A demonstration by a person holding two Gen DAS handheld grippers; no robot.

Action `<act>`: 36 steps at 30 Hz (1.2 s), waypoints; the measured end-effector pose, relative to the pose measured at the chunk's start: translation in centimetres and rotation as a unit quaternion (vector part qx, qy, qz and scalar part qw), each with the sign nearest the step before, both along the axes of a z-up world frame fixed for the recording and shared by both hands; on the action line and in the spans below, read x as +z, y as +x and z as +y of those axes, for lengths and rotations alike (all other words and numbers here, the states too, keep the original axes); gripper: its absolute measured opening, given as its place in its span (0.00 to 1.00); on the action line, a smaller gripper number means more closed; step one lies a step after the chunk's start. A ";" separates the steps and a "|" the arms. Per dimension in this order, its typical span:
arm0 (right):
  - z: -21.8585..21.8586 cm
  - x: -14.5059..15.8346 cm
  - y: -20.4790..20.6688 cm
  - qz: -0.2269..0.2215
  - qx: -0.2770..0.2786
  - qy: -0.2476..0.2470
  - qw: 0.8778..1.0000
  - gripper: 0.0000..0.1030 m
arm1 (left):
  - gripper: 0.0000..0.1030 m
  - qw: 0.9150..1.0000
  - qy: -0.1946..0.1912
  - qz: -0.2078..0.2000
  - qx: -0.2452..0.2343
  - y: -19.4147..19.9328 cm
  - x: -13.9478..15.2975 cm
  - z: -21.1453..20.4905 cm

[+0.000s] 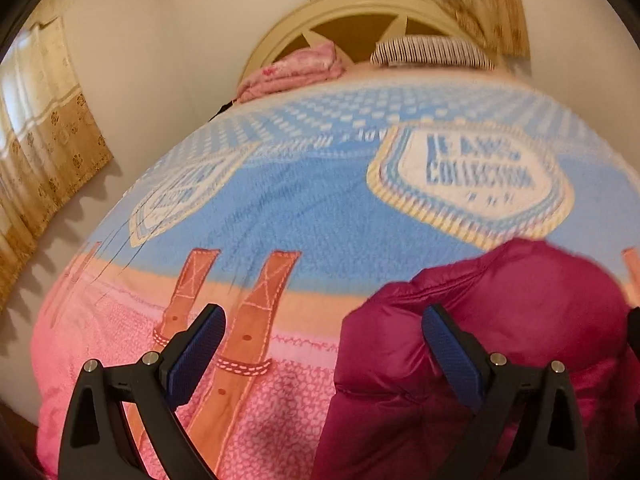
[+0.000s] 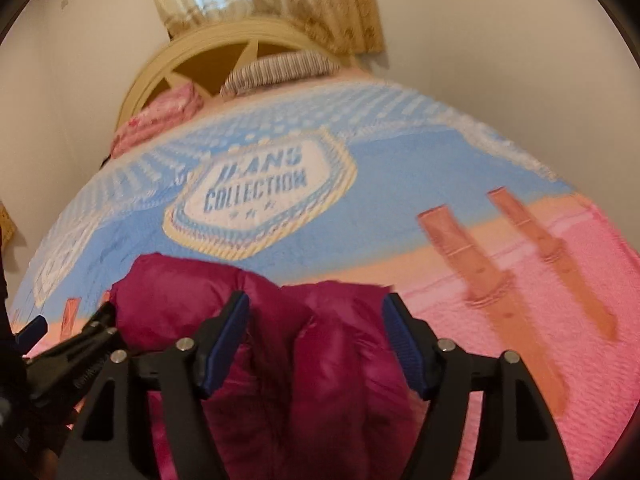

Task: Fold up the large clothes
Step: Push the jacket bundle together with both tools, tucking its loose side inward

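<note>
A magenta puffy jacket (image 1: 500,320) lies bunched on the bed near its front edge; it also shows in the right wrist view (image 2: 316,360). My left gripper (image 1: 322,344) is open and empty, with its right finger over the jacket's left part and its left finger over the blanket. My right gripper (image 2: 316,340) is open above the jacket's middle, holding nothing. The left gripper also shows at the left edge of the right wrist view (image 2: 68,332).
The bed is covered by a blue and pink blanket (image 1: 280,208) with a "JEANS COLLECTION" badge (image 2: 256,192). A pink folded cloth (image 1: 296,70) and a striped pillow (image 1: 432,54) lie by the cream headboard (image 1: 352,8). Curtains (image 1: 44,136) hang on the walls.
</note>
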State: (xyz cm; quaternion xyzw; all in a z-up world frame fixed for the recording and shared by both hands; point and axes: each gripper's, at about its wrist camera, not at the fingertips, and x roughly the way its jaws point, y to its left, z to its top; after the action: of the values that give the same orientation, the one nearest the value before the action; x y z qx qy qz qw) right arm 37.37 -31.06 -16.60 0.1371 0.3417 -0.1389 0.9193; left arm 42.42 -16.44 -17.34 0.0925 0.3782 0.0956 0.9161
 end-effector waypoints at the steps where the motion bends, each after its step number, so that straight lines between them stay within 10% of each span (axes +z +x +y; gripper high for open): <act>1: 0.0 -0.7 0.6 0.010 -0.002 -0.003 1.000 0.65 | 0.96 1.000 0.004 0.003 0.000 0.2 -0.6 -0.1; 36: -0.5 -6.0 3.1 0.085 0.003 -0.005 0.996 0.76 | 0.99 0.999 -0.014 0.041 -0.012 1.4 -4.1 0.0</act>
State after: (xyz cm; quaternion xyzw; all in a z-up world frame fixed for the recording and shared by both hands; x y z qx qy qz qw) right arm 40.45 -31.53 -22.62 0.1189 0.4186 -0.1495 0.8879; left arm 43.82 -16.42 -21.47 0.0878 0.4157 0.0748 0.9021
